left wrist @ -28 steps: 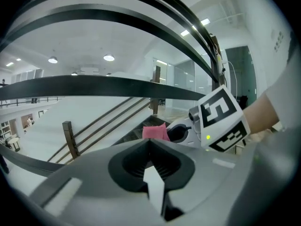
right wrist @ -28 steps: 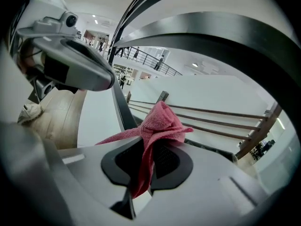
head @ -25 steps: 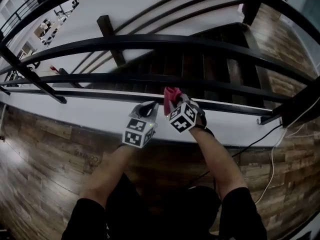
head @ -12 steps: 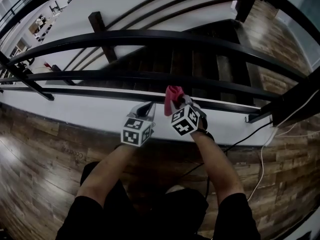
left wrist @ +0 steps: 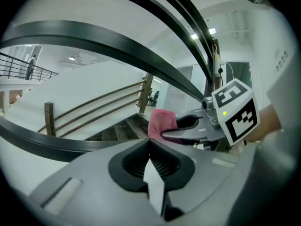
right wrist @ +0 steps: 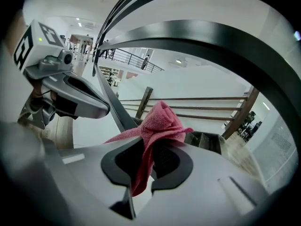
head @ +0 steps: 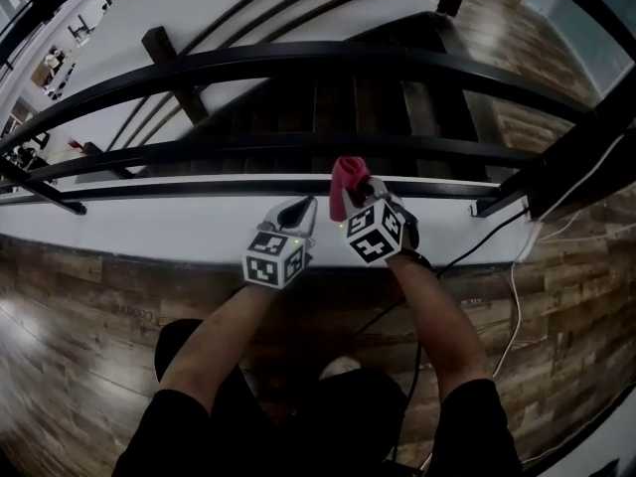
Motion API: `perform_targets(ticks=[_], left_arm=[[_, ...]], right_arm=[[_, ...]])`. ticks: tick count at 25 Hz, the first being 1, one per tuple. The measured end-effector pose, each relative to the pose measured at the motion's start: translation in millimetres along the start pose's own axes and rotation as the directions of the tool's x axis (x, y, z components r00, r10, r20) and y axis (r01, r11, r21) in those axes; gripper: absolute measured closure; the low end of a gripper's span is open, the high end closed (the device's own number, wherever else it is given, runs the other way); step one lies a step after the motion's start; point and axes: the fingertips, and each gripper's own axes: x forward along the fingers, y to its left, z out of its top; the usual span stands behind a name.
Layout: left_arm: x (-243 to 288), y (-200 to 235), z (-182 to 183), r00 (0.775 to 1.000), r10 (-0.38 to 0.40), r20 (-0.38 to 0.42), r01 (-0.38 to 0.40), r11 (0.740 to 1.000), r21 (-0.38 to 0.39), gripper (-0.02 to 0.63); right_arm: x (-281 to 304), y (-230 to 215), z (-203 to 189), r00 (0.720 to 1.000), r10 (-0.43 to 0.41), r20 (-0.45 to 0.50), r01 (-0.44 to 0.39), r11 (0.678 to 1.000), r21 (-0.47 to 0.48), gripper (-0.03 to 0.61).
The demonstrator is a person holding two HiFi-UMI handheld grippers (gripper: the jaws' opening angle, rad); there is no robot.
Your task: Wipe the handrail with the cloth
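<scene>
1. the right gripper (head: pixel 350 197) is pinching the pink terry cloth (head: pixel 344 181) between its jaws. a bunched fold is standing above the tips and a tail is hanging down through them. that hold is looking the same as a second ago.
2. the left gripper (head: pixel 302 210) is keeping its jaws pressed together on nothing, just beside the right one.
3. what is changing is the outlook. the broad black metal handrail (head: pixel 298 61) and the thinner rails under it are sliding leftward and slightly upward in the head view. both grippers are staying over the white ledge (head: pixel 149 232).
4. the cloth is sitting below the handrail and, in the right gripper view, apart from it. wiping is therefore not yet starting. the person is probably still lining up, and the cloth is needing to rise onto the rail.
</scene>
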Motion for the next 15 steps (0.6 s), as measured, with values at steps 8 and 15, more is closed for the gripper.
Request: perform_targets(ticks=[8,15], left_arm=[[30,-44,23,0.995,-0.098,0.012,0.097,0.994,0.042,0.614],[54,-68,19,0.991,-0.130,0.000,0.130,0.991,-0.005,0.614]], right_arm=[[-18,-30,-31,0.998,-0.044,-0.042,0.046,0.998,0.043,0.534],[-31,-58,-57,0.994,-0.079,-0.081,0.085,0.994,0.065,0.534]])
